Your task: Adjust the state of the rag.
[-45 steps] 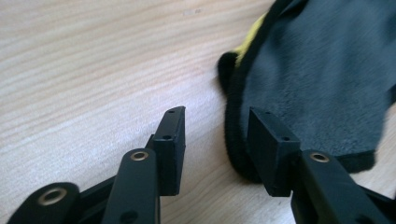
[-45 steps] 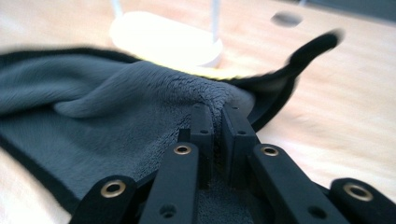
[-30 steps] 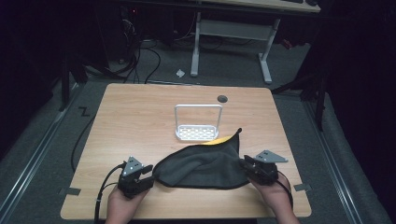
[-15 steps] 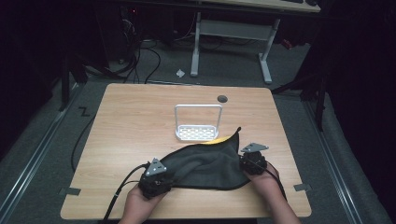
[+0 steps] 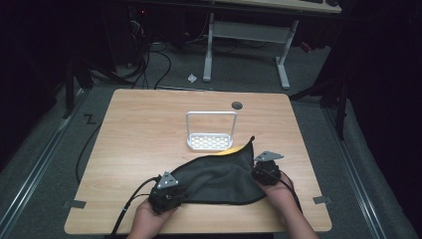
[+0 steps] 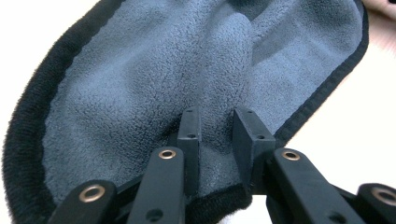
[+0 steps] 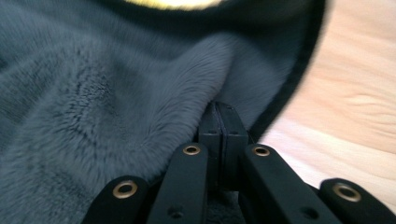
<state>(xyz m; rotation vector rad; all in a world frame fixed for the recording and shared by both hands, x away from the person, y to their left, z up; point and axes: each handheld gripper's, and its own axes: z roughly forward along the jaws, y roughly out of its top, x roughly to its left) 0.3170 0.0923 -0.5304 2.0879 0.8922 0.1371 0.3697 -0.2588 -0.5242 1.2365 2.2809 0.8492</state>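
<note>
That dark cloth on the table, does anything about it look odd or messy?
The grey cloth is rumpled, not flat: folds bunch up in the middle between the left tool and right tool. Its far edge reaches the white rack, and a yellow patch peeks out there. Nothing looks torn or spilled.

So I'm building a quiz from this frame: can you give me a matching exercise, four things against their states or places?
Things:
1. left tongs
2. right tongs
3. rack
4. cloth

States:
A. white, standing beyond the cloth
B. grey with a black border, bunched on the table
C. parted, cloth between them
D. pressed shut on a fold of cloth

Pairs: 1-C, 2-D, 3-A, 4-B
</note>
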